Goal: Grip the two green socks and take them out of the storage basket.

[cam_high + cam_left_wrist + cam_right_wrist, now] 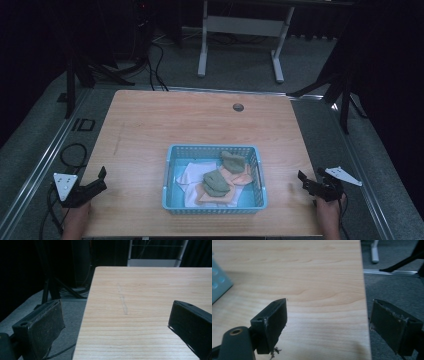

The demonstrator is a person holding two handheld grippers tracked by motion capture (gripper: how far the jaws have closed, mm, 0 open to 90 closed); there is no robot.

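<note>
Sitting near the front middle of the table (150,120) is a blue basket (215,206), and it is holding a loose pile of cloths: two green ones (216,181), some orange ones (239,177) and a white one (192,175) lying underneath toward its left side. The basket is lying between the two grippers and well apart from each. The left gripper (100,181) is hovering at the table's left front edge, left of the basket, with its jaws spread wide and nothing between them; in the left gripper view (116,322) one jaw is hanging over the floor (72,312) beyond the table edge and the other over the wood. The right gripper (301,181) is hovering at the right front edge, right of the basket, jaws also spread and gripping nothing; in the right gripper view (328,320) its left jaw is lying over the wood and its right jaw over the grey floor, with a corner of the basket (219,282) showing at the far left. Both hands are coming in from the bottom of the high view, the left hand (76,220) and the right hand (327,215) each angling its gripper inward toward the table's middle. A small round hole (238,107) is showing near the table's far edge, and a white frame (240,30) is standing on the floor beyond it.
</note>
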